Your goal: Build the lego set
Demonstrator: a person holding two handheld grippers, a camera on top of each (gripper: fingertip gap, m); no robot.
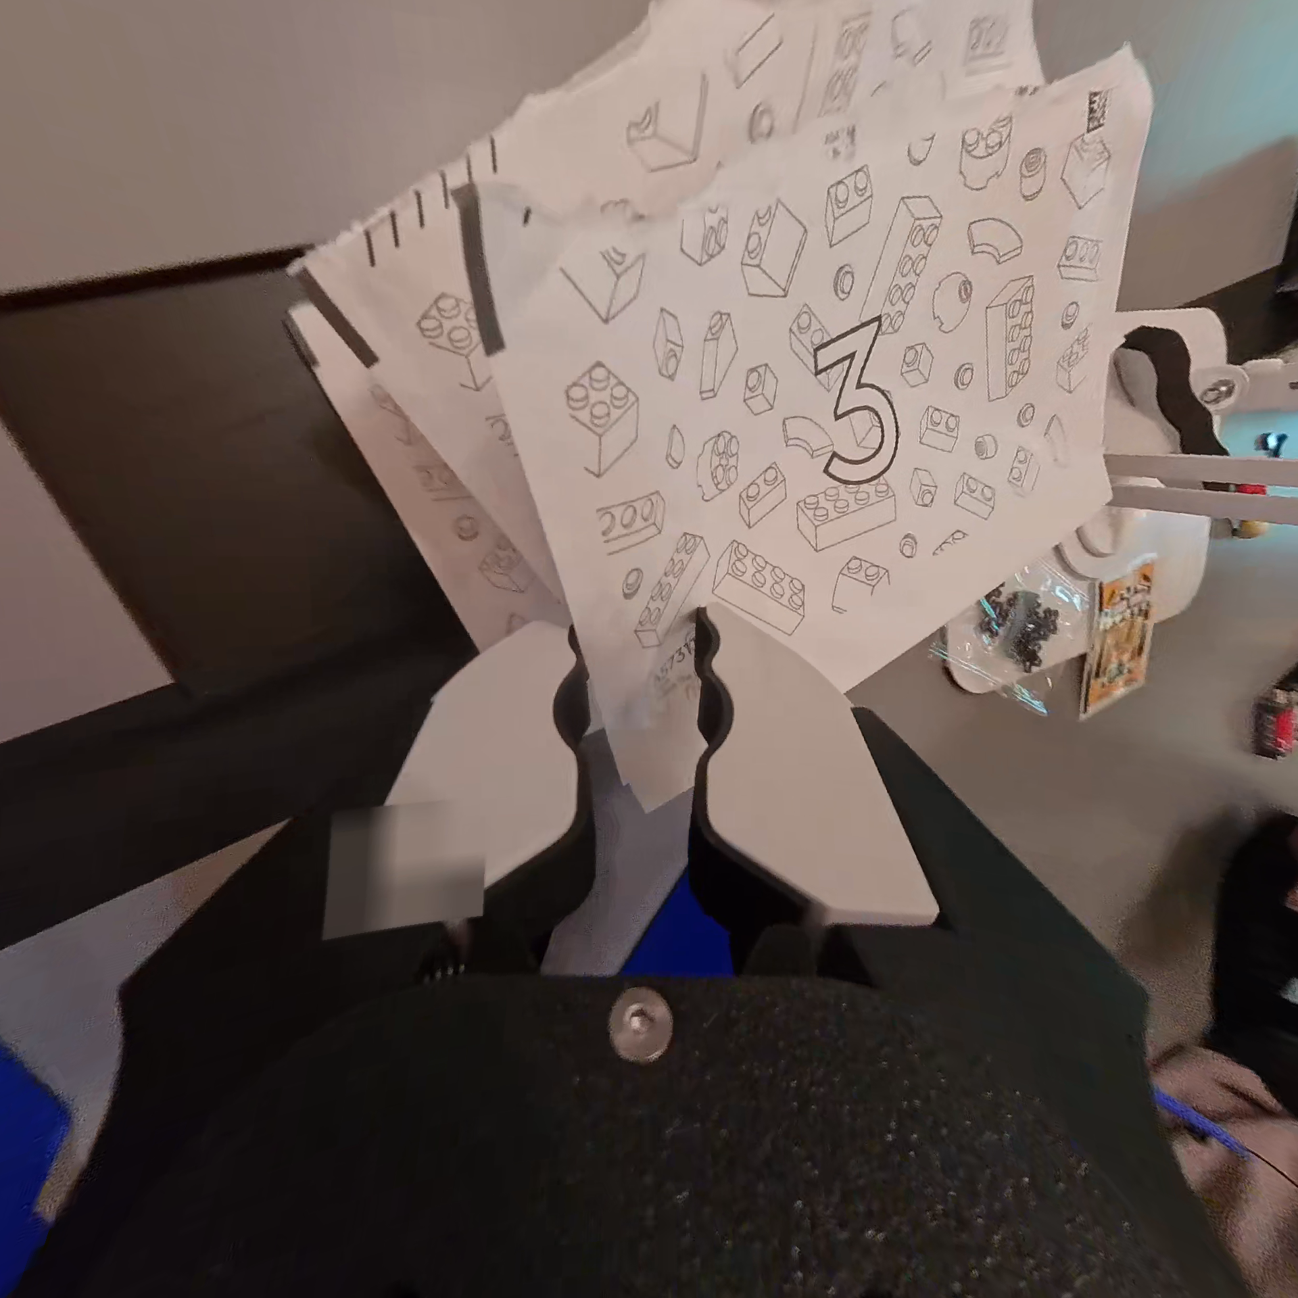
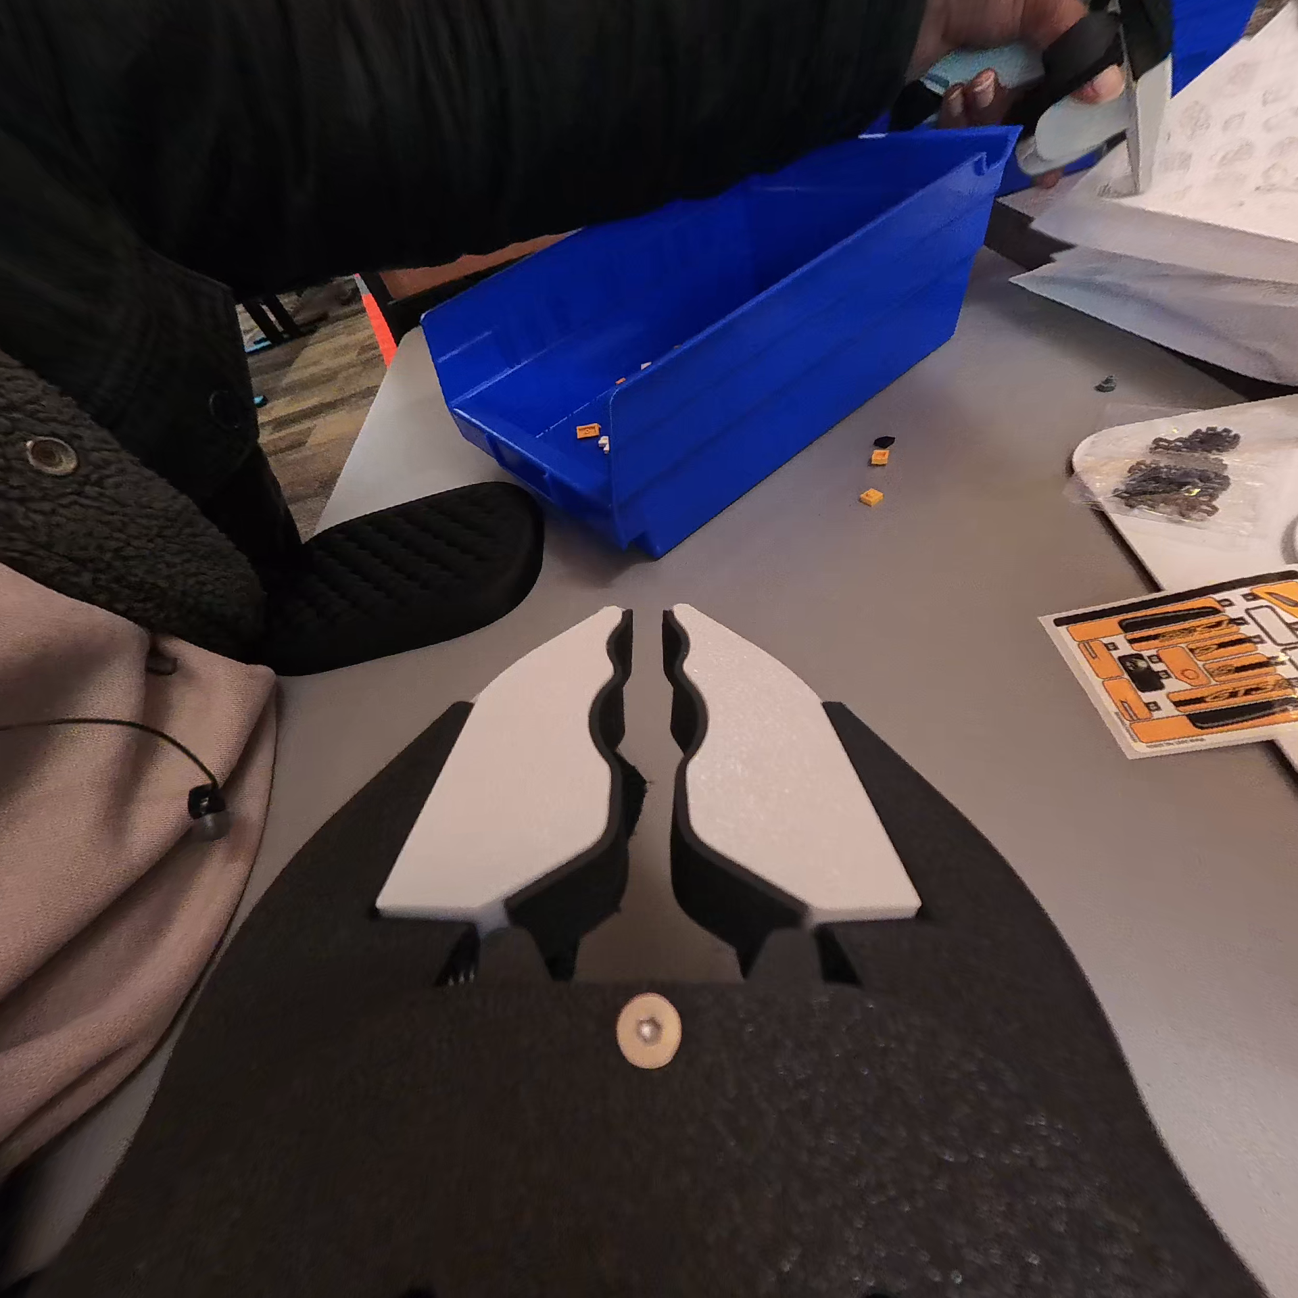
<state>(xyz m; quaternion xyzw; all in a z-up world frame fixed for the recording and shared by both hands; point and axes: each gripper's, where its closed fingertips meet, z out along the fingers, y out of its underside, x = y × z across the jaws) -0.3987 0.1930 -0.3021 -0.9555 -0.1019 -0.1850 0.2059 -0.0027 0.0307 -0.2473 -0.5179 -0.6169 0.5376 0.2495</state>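
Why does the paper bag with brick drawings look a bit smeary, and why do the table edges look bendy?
Left wrist view: the paper bag in the left gripper is slightly motion-blurred, worst toward the edges. Right wrist view: sharper; the blue bin and table bend because the lens is wide-angle.

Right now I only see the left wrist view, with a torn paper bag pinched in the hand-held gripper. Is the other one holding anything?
Observer: No. The right hand-held gripper holds nothing. Its jaws stand slightly apart over the grey table.
Operator: Are any bricks out of their bags?
Observer: Yes, a few small orange pieces lie inside the blue bin.
Operator: Any outside it?
Observer: Two loose orange tiles and a black piece lie on the table beside the bin.
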